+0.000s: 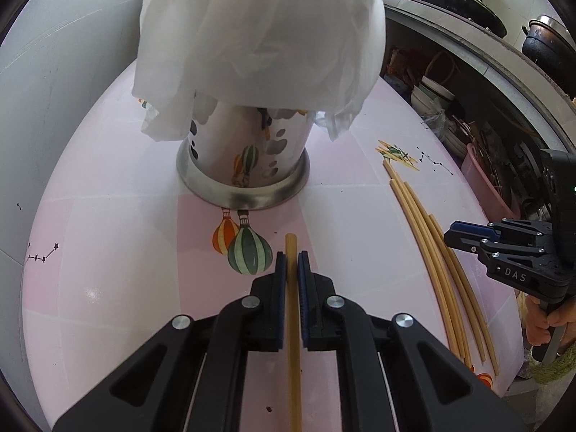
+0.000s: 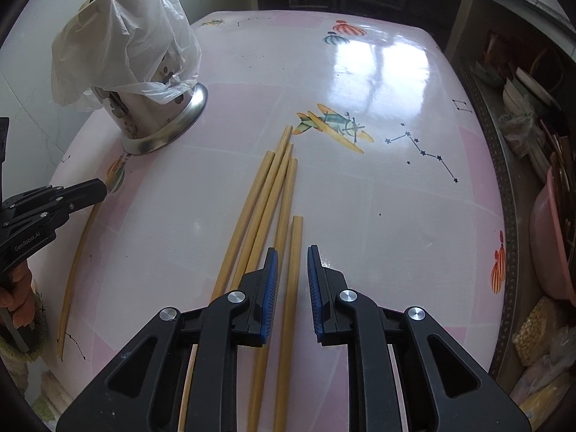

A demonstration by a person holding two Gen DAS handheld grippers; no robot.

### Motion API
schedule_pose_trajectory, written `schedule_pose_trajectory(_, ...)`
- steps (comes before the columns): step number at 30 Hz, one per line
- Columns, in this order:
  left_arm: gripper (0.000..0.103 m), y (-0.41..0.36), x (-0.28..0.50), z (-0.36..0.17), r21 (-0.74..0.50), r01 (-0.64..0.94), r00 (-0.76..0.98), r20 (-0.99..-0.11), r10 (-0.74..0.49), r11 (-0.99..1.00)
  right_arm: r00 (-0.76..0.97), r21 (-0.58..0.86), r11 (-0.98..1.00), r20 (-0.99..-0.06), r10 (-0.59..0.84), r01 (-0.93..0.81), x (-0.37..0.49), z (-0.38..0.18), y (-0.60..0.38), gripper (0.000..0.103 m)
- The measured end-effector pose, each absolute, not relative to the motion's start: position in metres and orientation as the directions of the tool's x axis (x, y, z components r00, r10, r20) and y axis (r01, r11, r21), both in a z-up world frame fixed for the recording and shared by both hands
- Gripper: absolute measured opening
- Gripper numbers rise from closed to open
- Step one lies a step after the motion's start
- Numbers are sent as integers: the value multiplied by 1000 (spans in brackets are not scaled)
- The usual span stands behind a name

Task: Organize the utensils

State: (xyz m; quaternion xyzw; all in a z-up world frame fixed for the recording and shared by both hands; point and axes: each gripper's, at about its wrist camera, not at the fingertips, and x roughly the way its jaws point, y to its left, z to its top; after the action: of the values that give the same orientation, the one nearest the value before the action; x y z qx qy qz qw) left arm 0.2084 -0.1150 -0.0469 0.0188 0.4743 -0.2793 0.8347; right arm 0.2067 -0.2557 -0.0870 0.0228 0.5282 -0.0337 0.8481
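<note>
My left gripper (image 1: 291, 262) is shut on a single yellow chopstick (image 1: 291, 241), which runs back between its blue pads; its tip pokes out toward the metal utensil holder (image 1: 244, 165). A white plastic bag (image 1: 259, 36) drapes over the holder's top. In the right wrist view the left gripper (image 2: 93, 189) holds that chopstick (image 2: 77, 252) low over the table. My right gripper (image 2: 292, 252) is open above several chopsticks (image 2: 266, 194) lying side by side. One chopstick (image 2: 296, 237) runs between its jaws, and neither pad touches it. The holder (image 2: 151, 126) stands at the far left.
A glossy pink tablecloth (image 2: 396, 216) with balloon and plane prints covers the table. A grey wall (image 1: 54, 108) stands close on the left. Past the table's right edge, shelves hold bowls and a pink basin (image 2: 554, 252). A person's hand (image 1: 554, 320) grips the right gripper's handle.
</note>
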Motion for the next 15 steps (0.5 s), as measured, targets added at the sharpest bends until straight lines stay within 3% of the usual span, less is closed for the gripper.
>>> schedule_pose_trajectory(15,6,-109,209,-43,-253,492,400,-784,-474,833,400,-74,995,-911,-96,70,219,-98,-248,13)
